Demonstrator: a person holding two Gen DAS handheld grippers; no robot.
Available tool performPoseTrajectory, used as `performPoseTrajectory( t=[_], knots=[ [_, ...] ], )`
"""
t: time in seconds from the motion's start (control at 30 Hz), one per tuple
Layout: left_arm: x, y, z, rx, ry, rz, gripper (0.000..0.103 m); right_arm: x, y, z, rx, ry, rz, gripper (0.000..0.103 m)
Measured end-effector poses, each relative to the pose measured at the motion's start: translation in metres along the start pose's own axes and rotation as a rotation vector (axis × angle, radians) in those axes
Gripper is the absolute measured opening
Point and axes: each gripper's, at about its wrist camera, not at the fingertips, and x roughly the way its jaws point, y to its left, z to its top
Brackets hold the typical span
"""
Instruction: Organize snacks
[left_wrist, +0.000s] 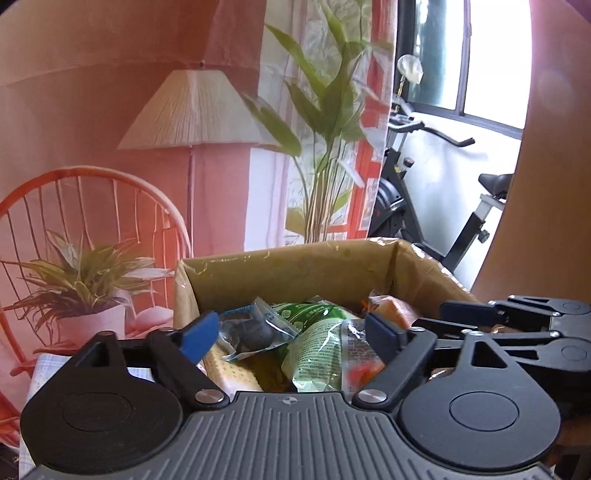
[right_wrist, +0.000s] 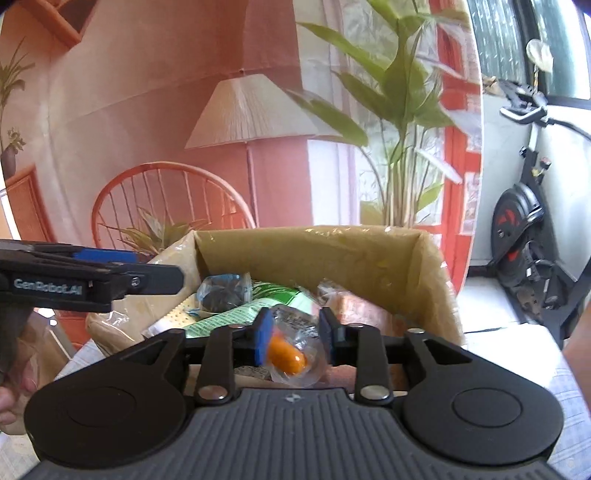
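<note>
Left claw (left_wrist: 291, 332) gapes wide, gripping nothing, above the snack packets (left_wrist: 314, 339). Right claw (right_wrist: 295, 334) stands parted around a clear packet with an orange snack (right_wrist: 286, 356), pads not pressing. Everything sits heaped in the cardboard box (right_wrist: 314, 254).

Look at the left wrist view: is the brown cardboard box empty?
No. The brown cardboard box holds several wrapped snacks, among them a green printed packet and a clear packet with dark round pieces.

Wrapped snacks (left_wrist: 314, 343) heaped in cardboard box (left_wrist: 295, 266)
</note>
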Motion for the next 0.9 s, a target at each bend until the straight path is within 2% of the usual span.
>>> performPoseTrajectory(
  t=[0.03, 0.1, 0.13, 0.2, 0.3, 0.4, 0.47, 0.7, 0.9],
  knots=[
    [-0.005, 0.0, 0.001, 0.001, -0.008, -0.002, 0.091, -0.005, 0.0, 0.001, 0.004, -0.009, -0.002, 0.052],
    [-0.017, -0.002, 0.003, 0.005, -0.017, 0.005, 0.092, -0.017, 0.001, 0.005, 0.006, -0.032, -0.008, 0.073],
    [-0.024, -0.002, 0.004, 0.005, -0.022, 0.014, 0.092, -0.023, 0.002, 0.007, 0.002, -0.043, -0.011, 0.077],
    [-0.04, -0.007, 0.006, 0.018, -0.048, 0.046, 0.093, -0.037, 0.005, 0.012, -0.006, -0.067, -0.015, 0.093],
    [-0.067, -0.017, 0.009, 0.046, -0.102, 0.109, 0.095, -0.059, 0.008, 0.018, -0.003, -0.106, -0.012, 0.103],
    [-0.093, -0.028, 0.012, 0.067, -0.152, 0.177, 0.096, -0.08, 0.012, 0.025, 0.011, -0.125, -0.003, 0.103],
    [-0.11, -0.032, 0.014, 0.074, -0.184, 0.194, 0.096, -0.096, 0.017, 0.029, 0.015, -0.134, -0.008, 0.103],
    [-0.162, -0.038, 0.017, 0.02, -0.222, 0.125, 0.097, -0.145, 0.031, 0.031, 0.015, -0.171, -0.063, 0.103],
    [-0.18, -0.044, 0.005, 0.004, -0.196, 0.124, 0.097, -0.17, 0.032, 0.025, 0.037, -0.18, -0.066, 0.103]
  ],
)
